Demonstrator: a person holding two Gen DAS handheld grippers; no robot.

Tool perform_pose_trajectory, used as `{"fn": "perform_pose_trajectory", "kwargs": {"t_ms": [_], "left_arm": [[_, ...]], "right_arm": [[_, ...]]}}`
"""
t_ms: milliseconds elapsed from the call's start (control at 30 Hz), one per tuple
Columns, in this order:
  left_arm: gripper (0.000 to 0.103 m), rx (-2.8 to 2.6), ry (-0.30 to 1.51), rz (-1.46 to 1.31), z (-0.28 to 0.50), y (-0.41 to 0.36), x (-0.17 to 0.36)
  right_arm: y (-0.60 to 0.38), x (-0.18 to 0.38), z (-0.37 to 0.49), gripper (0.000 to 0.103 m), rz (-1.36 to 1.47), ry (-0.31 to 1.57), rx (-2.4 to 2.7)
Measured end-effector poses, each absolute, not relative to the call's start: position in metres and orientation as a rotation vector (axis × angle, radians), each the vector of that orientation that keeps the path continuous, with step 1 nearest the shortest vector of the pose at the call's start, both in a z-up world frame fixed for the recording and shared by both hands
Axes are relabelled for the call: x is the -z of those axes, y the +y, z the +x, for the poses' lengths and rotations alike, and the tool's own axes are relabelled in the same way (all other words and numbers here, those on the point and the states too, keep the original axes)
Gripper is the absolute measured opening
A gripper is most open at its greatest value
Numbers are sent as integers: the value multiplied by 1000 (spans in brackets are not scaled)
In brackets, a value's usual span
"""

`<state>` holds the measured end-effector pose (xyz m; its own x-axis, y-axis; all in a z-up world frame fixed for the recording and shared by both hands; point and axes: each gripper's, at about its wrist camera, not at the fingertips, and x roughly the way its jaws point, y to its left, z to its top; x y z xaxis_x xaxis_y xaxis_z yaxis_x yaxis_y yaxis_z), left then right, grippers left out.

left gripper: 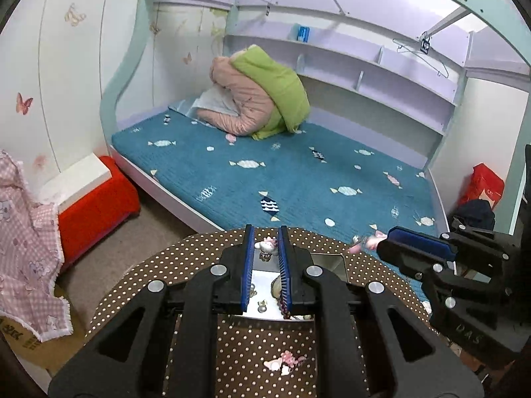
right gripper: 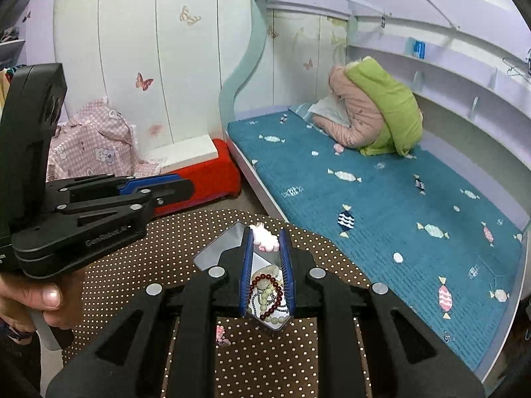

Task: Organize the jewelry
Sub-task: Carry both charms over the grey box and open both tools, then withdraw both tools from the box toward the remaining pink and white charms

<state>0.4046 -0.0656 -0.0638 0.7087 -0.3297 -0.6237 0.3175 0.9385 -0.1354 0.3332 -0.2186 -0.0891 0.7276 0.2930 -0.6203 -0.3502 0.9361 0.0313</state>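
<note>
An open jewelry box with a mirrored lid rests on the round brown dotted table. My left gripper hovers over it, shut, with nothing clearly pinched. A small white cat charm shows between its fingers, on the table beyond the box. My right gripper is shut on a pink fluffy ornament, which also pokes out past its tip as the pink ornament. Below the right gripper lies the box with dark red beads and a pale green bracelet.
Loose pink and white trinkets lie on the near part of the table. A teal bed with folded bedding stands behind. A red stool and pink checked cloth are at the left. A hand holds the left gripper.
</note>
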Motion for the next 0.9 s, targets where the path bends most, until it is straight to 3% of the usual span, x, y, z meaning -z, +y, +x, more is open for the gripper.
{"fn": "perform_pose_trajectory", "kwargs": {"t_ms": [400, 467, 500, 533, 567, 600, 633, 833, 900], "left_arm": [[15, 358, 758, -2, 440, -80, 94], [35, 356, 768, -2, 442, -79, 97], [66, 337, 760, -1, 441, -77, 96], [88, 313, 736, 2, 439, -75, 94], [90, 301, 718, 3, 437, -73, 92], [90, 298, 712, 4, 435, -70, 92], [90, 297, 715, 2, 434, -68, 91], [92, 255, 692, -7, 417, -53, 86], [94, 238, 674, -3, 405, -48, 83]], "right_arm": [[-211, 117, 364, 15, -77, 757, -353], [-212, 120, 367, 15, -77, 770, -341], [-213, 121, 366, 20, -75, 774, -336], [-216, 122, 365, 36, -68, 768, -324], [-218, 121, 363, 47, -58, 756, -312], [-220, 120, 361, 68, -51, 744, -305], [-222, 120, 358, 75, -46, 734, -297], [-229, 113, 345, 95, -30, 706, -272], [-231, 111, 340, 95, -25, 697, -266]]}}
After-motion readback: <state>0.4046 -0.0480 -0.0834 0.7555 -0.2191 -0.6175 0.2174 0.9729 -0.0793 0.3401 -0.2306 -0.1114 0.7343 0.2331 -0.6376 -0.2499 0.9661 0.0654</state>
